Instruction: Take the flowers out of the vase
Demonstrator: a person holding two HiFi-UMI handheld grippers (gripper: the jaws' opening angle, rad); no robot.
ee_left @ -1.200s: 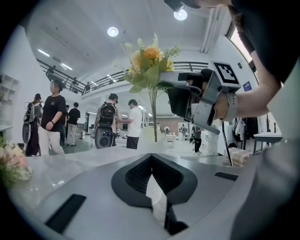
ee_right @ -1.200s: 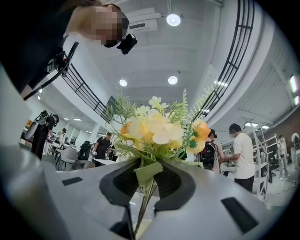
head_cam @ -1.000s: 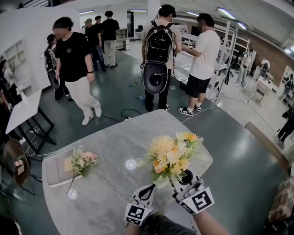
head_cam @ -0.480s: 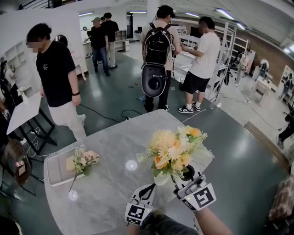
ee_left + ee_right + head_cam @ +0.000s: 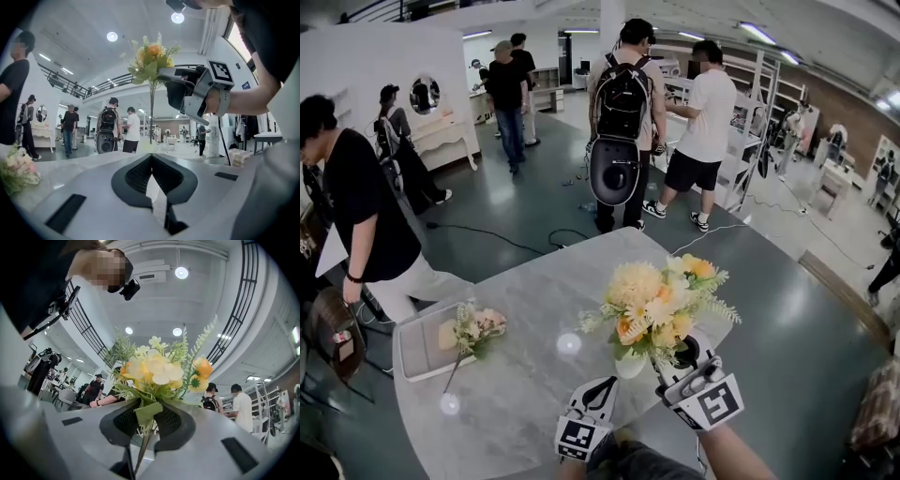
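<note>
1. Head view: the right gripper [image 5: 676, 364] holds the flowers [image 5: 661, 305] by their stems, directly above the white vase [image 5: 629, 365] on the table [image 5: 534, 403]. The left gripper [image 5: 602, 386] sits low, its tips just beside the vase. I cannot tell whether they touch it. A second bunch [image 5: 474, 326] lies on a tray [image 5: 411, 354] well to the left, so part of the job looks done.
2. Left gripper view: its jaws are pressed together, with nothing clearly between them. One long stem [image 5: 151, 110] drops from the raised flowers towards a pale shape just ahead of the jaws, probably the vase mouth. If so, the flowers are not yet clear of the vase.
3. Right gripper view: the jaws are clamped on the stems just under the blooms, and a leaf is caught between the pads. What looks left to do is lift the stems free and lay this bunch down, likely by the other.
</note>
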